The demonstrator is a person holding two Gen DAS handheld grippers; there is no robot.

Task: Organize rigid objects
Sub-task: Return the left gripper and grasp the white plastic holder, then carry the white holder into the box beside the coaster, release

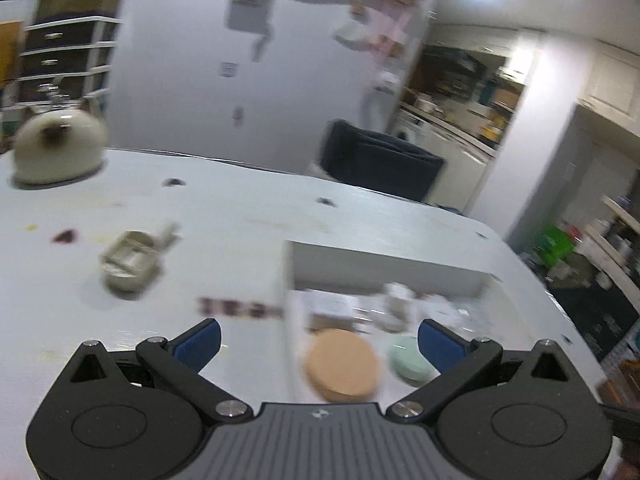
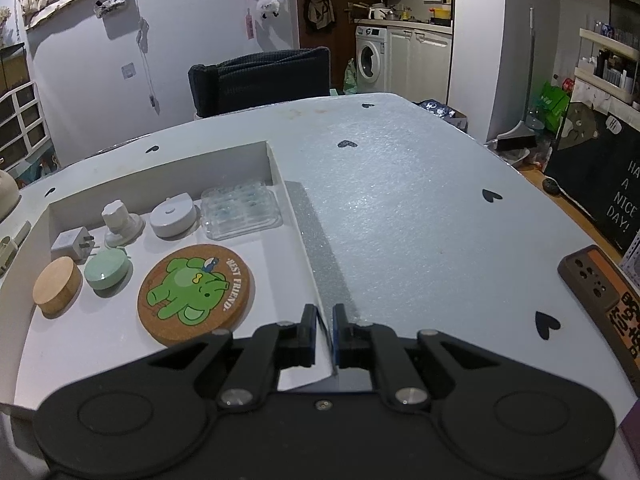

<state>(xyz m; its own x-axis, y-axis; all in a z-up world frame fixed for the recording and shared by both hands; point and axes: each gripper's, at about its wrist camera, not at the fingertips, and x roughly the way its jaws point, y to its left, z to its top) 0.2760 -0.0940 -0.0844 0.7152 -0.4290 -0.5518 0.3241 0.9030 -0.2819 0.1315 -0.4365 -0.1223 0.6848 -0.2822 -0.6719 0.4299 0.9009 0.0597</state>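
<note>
The right hand-held gripper point(image 2: 324, 322) is seen clamped on the near right wall of the shallow white tray point(image 2: 298, 236), whose thin edge is pinched between its fingers. To its left, inside the tray, the cork coaster point(image 2: 196, 289) (green elephant print), mint disc point(image 2: 107, 269), wooden lid point(image 2: 56, 285), charger plug point(image 2: 72, 244) and clear case point(image 2: 239, 211) are laid. Bare table point(image 2: 400, 208) extends ahead and to its right. The left hand-held gripper point(image 1: 319, 340) is held wide open and empty above the tray's left edge; a beige object point(image 1: 134, 261), blurred, lies ahead-left.
</note>
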